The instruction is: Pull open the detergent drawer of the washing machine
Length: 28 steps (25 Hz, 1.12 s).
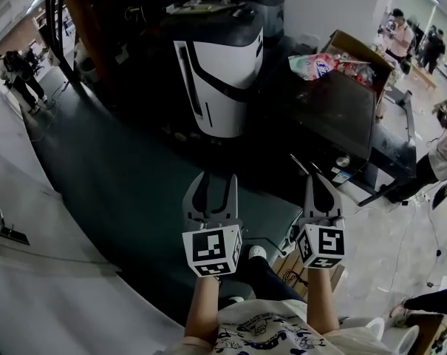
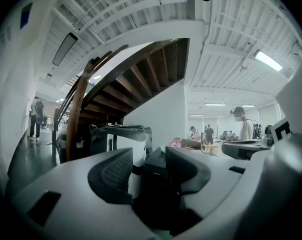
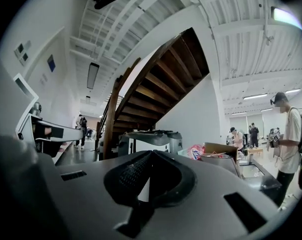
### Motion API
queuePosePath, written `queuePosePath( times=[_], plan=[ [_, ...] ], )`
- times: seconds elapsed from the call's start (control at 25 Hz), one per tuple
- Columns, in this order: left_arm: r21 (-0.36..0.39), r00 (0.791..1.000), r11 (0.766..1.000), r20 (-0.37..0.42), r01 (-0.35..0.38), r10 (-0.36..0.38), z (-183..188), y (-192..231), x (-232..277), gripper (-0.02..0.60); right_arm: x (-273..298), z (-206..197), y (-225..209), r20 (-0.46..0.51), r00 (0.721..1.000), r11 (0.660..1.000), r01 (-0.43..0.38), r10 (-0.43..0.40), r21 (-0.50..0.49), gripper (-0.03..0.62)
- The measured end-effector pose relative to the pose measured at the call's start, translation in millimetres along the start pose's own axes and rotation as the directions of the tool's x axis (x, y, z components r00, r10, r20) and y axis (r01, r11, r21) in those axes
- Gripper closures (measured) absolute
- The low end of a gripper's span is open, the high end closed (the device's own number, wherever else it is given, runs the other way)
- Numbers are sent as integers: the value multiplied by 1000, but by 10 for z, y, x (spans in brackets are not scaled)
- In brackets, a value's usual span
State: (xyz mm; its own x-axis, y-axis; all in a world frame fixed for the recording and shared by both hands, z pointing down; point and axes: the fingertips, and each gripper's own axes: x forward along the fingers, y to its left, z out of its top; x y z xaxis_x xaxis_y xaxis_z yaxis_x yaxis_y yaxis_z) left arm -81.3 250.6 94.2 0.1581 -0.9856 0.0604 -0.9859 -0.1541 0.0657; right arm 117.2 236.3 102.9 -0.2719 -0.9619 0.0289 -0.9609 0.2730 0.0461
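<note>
Gaping ribbed left claw [image 2: 150,159], right claw [image 3: 151,155] pinched

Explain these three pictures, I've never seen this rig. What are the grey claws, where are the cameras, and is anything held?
There is no robot here. A person holds a two-jaw gripper in each hand. The head view looks down from the person's head at the left gripper and the right gripper, each carrying a marker cube. The other two views ride on the grippers and look along their jaws. The left jaws stand apart and the right jaws are together; neither holds anything. Ahead on the dark floor stands a white and black machine, probably the washer, not yet reached. Beside it is a dark cabinet carrying a cardboard box.
</note>
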Motion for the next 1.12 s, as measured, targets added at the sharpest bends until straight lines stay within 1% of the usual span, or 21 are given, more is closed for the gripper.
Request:
queuePosePath(
  times=[0.24,0.4,0.48,0.64,0.84,1.12],
  plan=[
    [11,1000,1000,-1,-28,28,120,-52,718,367,705,131,-375,13,999,1000,-31,31,1,583],
    [-8,999,999,-5,-43,43,139,-88,1126,367,1080,140,-576,12,998,998,-55,56,-5,583],
    [-3,999,999,-10,-52,52,140,-100,1291,367,1245,132,-651,7,998,998,-66,66,-1,583],
    [-3,997,997,-16,-71,71,105,-120,1497,367,1461,62,-782,-4,997,997,-74,74,13,583],
    [-16,996,997,-48,-82,81,-20,-87,1682,367,1658,-63,-848,-28,996,996,-82,83,32,583],
    [-56,994,996,-88,-65,60,-217,-20,1989,367,1937,-271,-911,-66,995,996,-71,74,45,583]
  ],
)
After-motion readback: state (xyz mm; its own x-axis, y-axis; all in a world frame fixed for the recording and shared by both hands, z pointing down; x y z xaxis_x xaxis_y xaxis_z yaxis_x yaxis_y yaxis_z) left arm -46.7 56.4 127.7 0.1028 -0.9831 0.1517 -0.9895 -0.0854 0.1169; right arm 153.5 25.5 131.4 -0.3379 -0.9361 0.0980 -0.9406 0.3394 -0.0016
